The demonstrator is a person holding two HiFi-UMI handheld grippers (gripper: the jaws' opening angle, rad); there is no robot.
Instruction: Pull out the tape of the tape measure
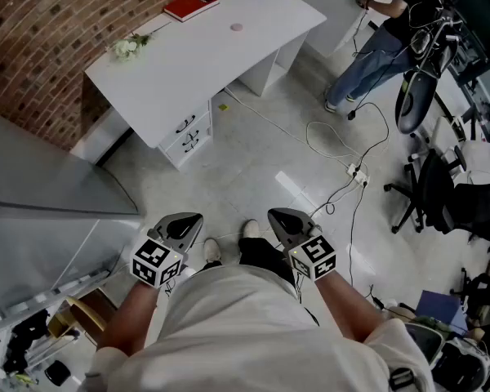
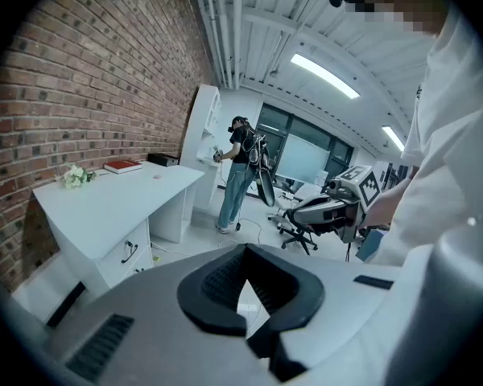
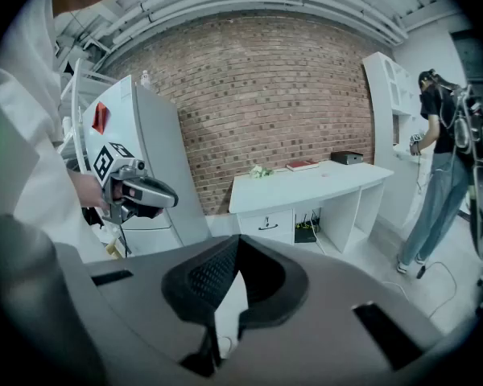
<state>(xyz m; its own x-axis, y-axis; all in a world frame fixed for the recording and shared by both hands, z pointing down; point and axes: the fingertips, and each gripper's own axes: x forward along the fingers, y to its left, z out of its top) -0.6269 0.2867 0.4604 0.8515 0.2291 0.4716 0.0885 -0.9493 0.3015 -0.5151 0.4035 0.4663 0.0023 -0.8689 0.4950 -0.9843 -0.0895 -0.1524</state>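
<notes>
Hanging low in front of the person's body, the left gripper [image 1: 189,219] and the right gripper [image 1: 278,216] both have their jaws closed tip to tip, and each gripper view shows nothing between them; both tilt down toward the pale floor [image 1: 253,153]

No tape measure can be made out in any view. The white desk [image 1: 204,64] against the brick wall, well away from the grippers, carries a red book [image 1: 191,4], a small bunch of flowers [image 1: 127,46] and a small round pale thing [image 1: 237,27] that is too small to identify; it may or may not be the tape measure. Another person [image 1: 384,23] stands beyond the desk

Judging from the task alone, such a tool is likely a compact hard case, smooth enough to slip between the pads, and small but dense. The tape itself should be thin, springy metal that kinks if bent sideways and pulls back under its spring. One gripper would best clamp the case across its flat sides, and the other pinch the end hook and draw straight out along the slot. Both would have to open before anything can be held
</notes>
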